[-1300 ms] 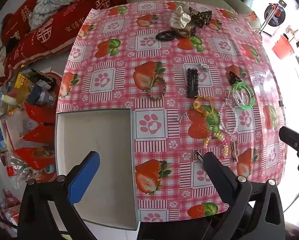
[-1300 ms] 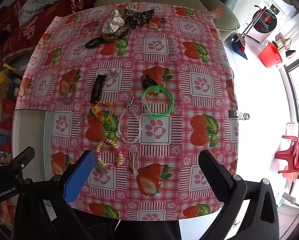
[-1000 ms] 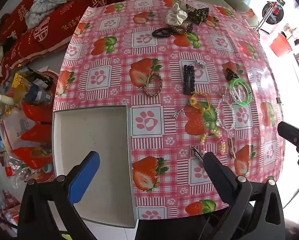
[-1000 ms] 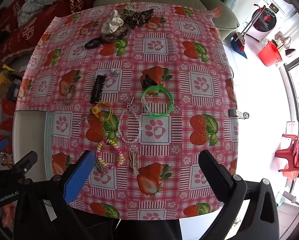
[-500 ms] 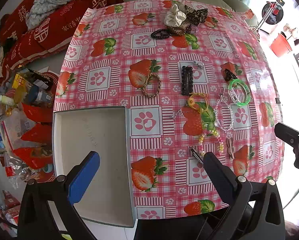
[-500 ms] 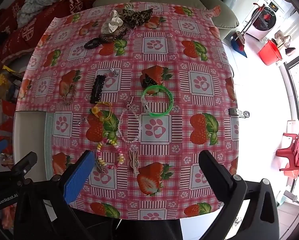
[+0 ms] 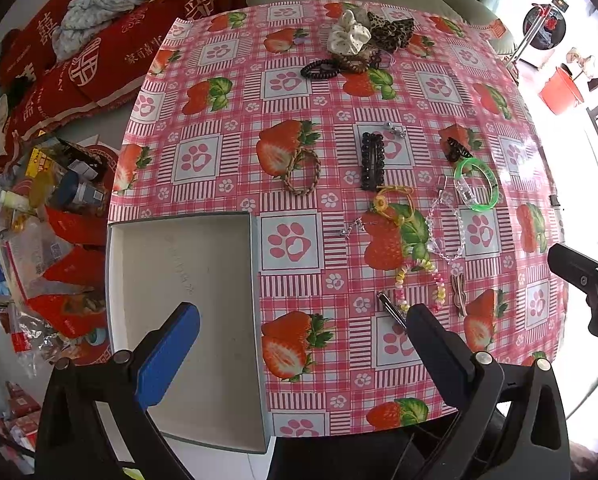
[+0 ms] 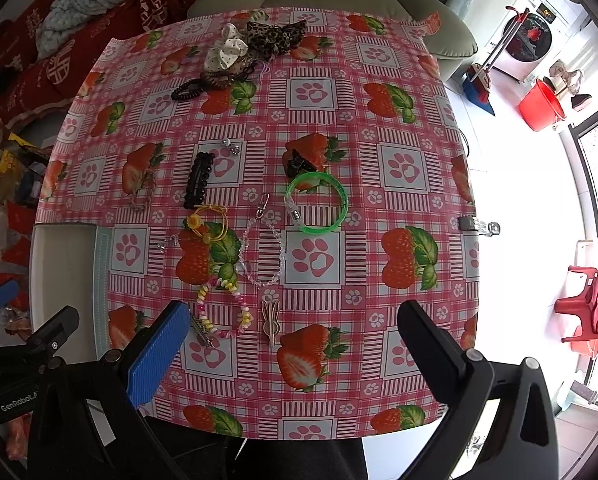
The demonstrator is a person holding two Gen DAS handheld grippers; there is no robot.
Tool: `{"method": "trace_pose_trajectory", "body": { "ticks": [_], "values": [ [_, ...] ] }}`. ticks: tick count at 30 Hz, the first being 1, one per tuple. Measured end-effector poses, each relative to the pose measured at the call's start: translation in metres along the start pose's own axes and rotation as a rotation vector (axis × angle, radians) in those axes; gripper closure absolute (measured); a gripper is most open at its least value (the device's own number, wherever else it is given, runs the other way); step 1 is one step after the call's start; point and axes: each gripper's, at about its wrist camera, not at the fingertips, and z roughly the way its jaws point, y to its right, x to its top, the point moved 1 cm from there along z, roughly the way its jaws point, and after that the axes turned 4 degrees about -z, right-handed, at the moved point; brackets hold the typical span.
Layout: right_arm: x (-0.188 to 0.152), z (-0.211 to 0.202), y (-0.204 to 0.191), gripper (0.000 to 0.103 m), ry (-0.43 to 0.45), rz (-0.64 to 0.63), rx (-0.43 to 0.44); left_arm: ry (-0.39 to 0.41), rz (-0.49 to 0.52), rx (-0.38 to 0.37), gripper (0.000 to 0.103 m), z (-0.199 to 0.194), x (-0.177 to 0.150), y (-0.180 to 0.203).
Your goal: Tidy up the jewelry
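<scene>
The jewelry lies scattered in the middle of the bench (image 8: 411,128), on its strawberry cloth, and the white box (image 7: 179,280) that should probably receive it sits at the lower left of the left wrist frame, with nothing in it. All these pieces look very light. The green bangle (image 8: 317,204) seems stiff, so I judge it is easiest to pinch across its rim. The clear bead chain (image 8: 263,248) and the coloured bead bracelet (image 8: 223,308) are limp and will hang and swing, so a hold near the middle of the strand is safer. The black hair clip (image 8: 197,180) is rigid and flat and may slip; it should be taken across its narrow sides. The left hand-held gripper (image 7: 299,320) is spread wide above the box edge and holds nothing. The right hand-held gripper (image 8: 295,318) is also wide apart, touching nothing, over the near bench edge.
</scene>
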Motion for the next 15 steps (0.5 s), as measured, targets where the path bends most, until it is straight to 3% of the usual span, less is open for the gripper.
{"method": "trace_pose_trajectory", "body": {
  "ticks": [15],
  "values": [
    [-0.0021, -0.004, 0.0005, 0.0, 0.013, 0.008, 0.005, 0.007, 0.005, -0.001, 0.0, -0.0068, -0.0031, 0.0008]
  ]
}}
